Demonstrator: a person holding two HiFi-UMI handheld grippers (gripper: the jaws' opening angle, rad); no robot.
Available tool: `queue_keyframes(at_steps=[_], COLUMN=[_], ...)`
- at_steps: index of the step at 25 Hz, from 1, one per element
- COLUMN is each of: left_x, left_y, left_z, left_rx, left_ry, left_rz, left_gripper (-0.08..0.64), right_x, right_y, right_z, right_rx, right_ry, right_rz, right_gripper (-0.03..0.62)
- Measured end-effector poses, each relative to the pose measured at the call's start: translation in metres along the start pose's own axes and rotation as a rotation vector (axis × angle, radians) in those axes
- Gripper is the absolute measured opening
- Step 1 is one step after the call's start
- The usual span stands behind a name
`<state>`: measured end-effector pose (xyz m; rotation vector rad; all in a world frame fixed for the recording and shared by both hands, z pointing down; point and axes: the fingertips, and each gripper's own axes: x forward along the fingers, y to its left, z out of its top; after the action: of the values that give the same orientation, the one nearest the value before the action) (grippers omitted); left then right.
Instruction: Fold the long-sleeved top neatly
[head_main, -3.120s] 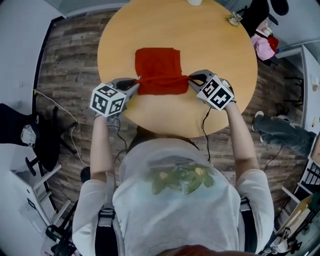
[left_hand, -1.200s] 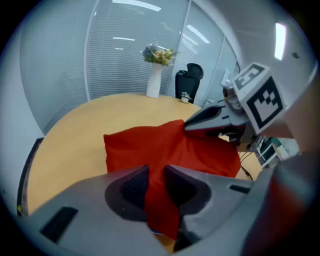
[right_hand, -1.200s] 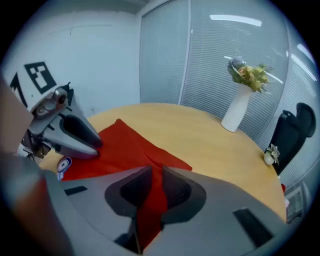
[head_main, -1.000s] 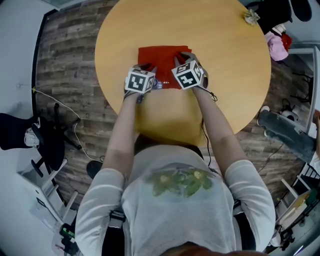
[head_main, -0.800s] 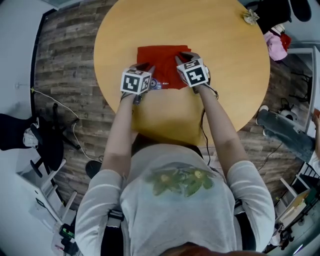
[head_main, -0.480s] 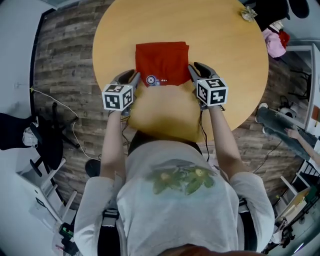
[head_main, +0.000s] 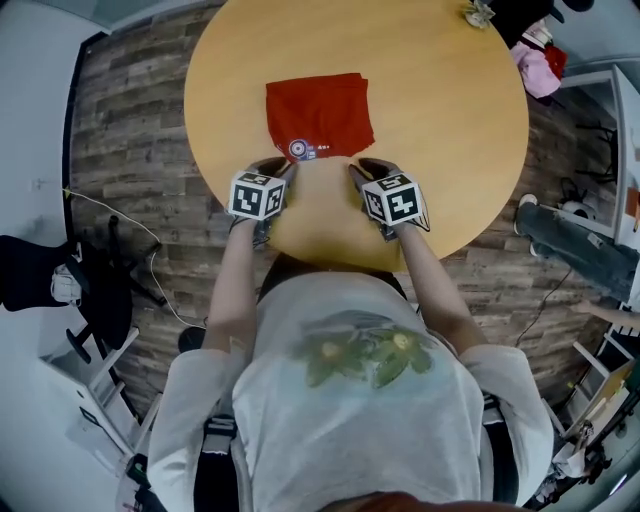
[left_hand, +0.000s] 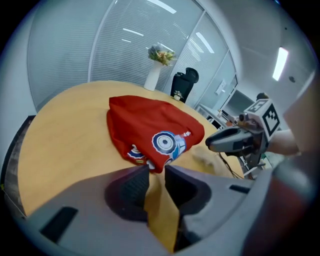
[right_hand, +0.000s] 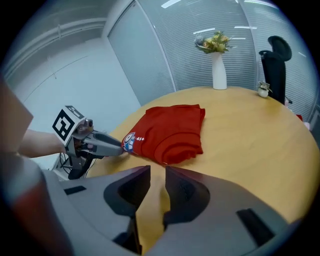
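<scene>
Long-sleeved top (head_main: 320, 112) lies folded into a compact red rectangle on the table, its near edge just beyond the tips of the 2 grippers. Left gripper (left_hand: 156, 170) has its jaws a narrow gap apart, with only bare tabletop showing through. The top's near corner, the 1 bearing the round printed badge (left_hand: 164, 142), sits just past the tips, and the pads do not press on it. Right gripper (right_hand: 157, 172) is empty too; its jaws have just been opening, and a slim gap shows between them, with the cloth a little way ahead. The fold looks essentially done, so I judge the step in hand to be letting go and clearing off. To do that well, the tips should lift before drawing away, so the badge corner is not snagged and pulled open. The layers along the near right edge look puffy, and a light downward press there would probably flatten them. Further out, the round wooden table (head_main: 450, 120) carries a white vase of flowers (right_hand: 219, 75) toward its far side. Beyond it stand a black office chair (right_hand: 272, 65) and a glass wall with blinds (right_hand: 190, 50), over plank flooring (head_main: 140, 120).
</scene>
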<state>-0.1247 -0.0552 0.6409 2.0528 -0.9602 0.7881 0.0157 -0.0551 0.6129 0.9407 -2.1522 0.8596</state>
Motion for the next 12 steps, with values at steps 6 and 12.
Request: queue_keyframes(at_steps=[6, 12], left_x=[0.006, -0.015], left_y=[-0.001, -0.007], left_z=[0.004, 0.017], left_rx=[0.016, 0.003], left_ry=[0.018, -0.058], left_rz=[0.004, -0.074], left_gripper=[0.063, 0.018], right_x=[0.017, -0.004], right_y=[-0.006, -0.015], right_z=[0.007, 0.016], right_rx=[-0.038, -0.018], right_ry=[-0.007, -0.043], right_rz=[-0.081, -0.069], right_gripper=[0.043, 0.023])
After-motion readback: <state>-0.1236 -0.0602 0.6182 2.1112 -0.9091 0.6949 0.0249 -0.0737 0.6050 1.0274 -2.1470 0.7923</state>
